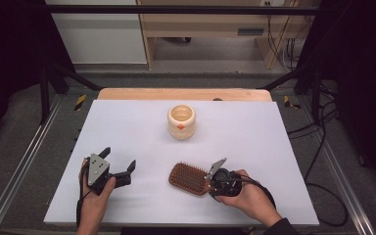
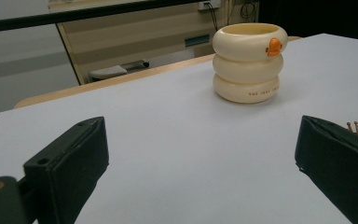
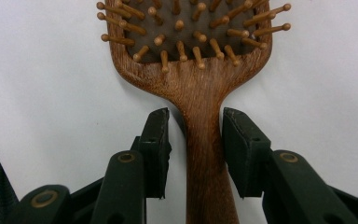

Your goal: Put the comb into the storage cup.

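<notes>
From above, a white sheet point(image 1: 127, 127) covers the table, and a cream ringed cup point(image 1: 181, 121) stands upright on it toward the far edge. Its inside looks bare, so far as the high view lets me see. Nearer than the cup and slightly right of it lies a wooden hairbrush point(image 1: 188, 178), bristles up, its handle pointing toward the right gripper point(image 1: 212, 183), which sits at that handle. Well left of the cup and nearer, the left gripper point(image 1: 119, 164) rests in a hand with jaws spread wide.

Along the left gripper's jaws, both stand far apart with nothing between, and the cup point(image 2: 250, 62) rises beyond them, an orange badge at its rim.

Along the right gripper's jaws, the hairbrush point(image 3: 200, 93) handle runs between the two pads point(image 3: 157, 149), a narrow gap showing on each side, so they flank it without clamping.
</notes>
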Tool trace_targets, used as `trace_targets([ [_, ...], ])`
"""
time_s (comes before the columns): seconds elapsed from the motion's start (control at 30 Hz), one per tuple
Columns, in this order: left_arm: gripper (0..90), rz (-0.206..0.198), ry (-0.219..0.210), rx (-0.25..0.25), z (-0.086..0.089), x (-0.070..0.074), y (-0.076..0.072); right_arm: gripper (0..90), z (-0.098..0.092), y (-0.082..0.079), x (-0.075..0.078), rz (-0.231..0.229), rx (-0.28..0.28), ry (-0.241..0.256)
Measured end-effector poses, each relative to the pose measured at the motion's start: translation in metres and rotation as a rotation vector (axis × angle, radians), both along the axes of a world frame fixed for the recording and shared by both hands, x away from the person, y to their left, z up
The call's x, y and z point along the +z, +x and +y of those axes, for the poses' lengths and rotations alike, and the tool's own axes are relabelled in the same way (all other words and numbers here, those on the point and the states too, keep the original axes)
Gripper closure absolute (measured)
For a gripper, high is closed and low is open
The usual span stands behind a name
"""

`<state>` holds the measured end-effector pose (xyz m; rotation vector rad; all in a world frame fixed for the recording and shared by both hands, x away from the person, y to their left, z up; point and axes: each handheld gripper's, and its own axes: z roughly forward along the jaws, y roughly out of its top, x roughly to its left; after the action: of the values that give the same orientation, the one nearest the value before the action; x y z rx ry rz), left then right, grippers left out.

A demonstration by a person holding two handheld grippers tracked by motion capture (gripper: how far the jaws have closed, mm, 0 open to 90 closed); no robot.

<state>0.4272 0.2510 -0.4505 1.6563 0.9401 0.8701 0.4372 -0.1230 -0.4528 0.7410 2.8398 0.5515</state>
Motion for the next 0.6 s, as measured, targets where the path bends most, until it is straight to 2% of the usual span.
trace_targets([
  [0.13, 2.8, 0.001, 0.003, -0.003, -0.0008, 0.0000, 0.0001, 64.2, 0.0014, 0.0007, 0.0005, 0.007, 0.006, -0.010],
  [0.2, 2.8, 0.000, 0.003, -0.005, -0.0016, 0.0000, -0.0001, 69.1, 0.0032, 0.0012, 0.0008, 0.028, 0.011, -0.018],
  [0.37, 2.8, 0.000, 0.004, -0.009, -0.0031, 0.0000, -0.0002, 71.2, 0.0063, 0.0010, 0.0013, 0.046, -0.014, -0.032],
  [0.6, 3.0, 0.001, 0.010, -0.022, -0.0063, 0.0003, -0.0005, 72.7, 0.0063, 0.0021, 0.0011, 0.054, -0.018, -0.031],
])
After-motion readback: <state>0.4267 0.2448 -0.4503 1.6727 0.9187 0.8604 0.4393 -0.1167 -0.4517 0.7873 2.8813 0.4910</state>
